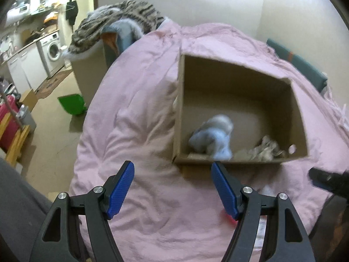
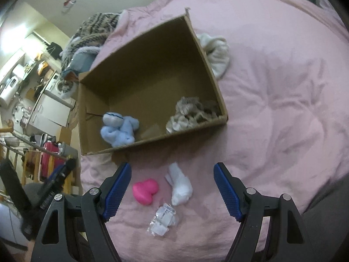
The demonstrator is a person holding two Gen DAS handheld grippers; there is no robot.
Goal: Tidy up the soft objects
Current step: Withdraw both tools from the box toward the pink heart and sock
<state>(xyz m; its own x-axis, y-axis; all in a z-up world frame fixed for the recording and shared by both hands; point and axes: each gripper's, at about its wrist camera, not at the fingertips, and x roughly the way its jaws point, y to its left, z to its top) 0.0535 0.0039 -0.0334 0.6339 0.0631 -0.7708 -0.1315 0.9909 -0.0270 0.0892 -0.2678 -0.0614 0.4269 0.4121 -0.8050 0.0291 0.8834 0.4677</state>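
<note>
An open cardboard box (image 1: 240,83) (image 2: 152,50) lies on the pink bedcover (image 2: 272,109). Inside it are a light blue plush toy (image 1: 212,139) (image 2: 118,128) and a grey-beige fuzzy item (image 1: 265,150) (image 2: 187,111). In the right wrist view a pink soft toy (image 2: 145,191), a white soft item (image 2: 180,185) and a crumpled clear plastic wrapper (image 2: 162,219) lie on the cover in front of the box. A cream fuzzy item (image 2: 216,52) lies behind the box's right wall. My left gripper (image 1: 173,187) is open and empty, just short of the box. My right gripper (image 2: 172,188) is open above the pink toy and white item.
A striped fluffy blanket (image 1: 113,21) (image 2: 93,30) is heaped at the bed's far corner. To the left the floor holds a green dustpan (image 1: 72,103), a red case (image 1: 7,122) and a washing machine (image 1: 51,49). The right gripper's tip (image 1: 327,180) shows in the left wrist view.
</note>
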